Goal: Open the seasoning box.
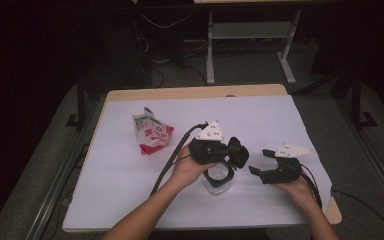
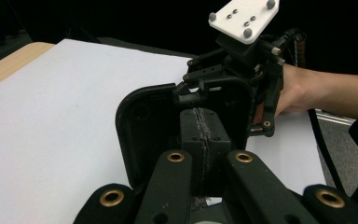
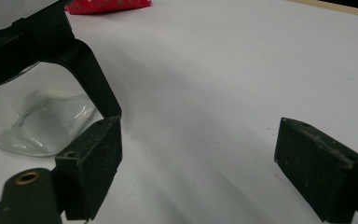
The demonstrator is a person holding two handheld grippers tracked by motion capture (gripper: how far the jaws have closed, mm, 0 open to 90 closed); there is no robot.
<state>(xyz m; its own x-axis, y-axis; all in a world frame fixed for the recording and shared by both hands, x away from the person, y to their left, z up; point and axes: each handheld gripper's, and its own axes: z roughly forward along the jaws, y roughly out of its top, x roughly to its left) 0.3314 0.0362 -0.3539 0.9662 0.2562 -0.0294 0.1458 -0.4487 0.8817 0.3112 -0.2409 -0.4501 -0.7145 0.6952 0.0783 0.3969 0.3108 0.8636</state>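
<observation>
Looks like a lab or test room, not a home. Work table (image 1: 130, 95) has a wooden top under a white sheet, on a black metal frame; beyond the grippers' far side sits a second bench on white steel legs (image 1: 210, 50), with loose cables (image 1: 165, 22) hanging under it (dim lighting, dark surroundings). Grey carpet-type floor (image 1: 330, 120) runs around the table on either side of the tools.

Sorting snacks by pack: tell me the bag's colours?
Red, white and green bag, clearest in the high view.
</observation>
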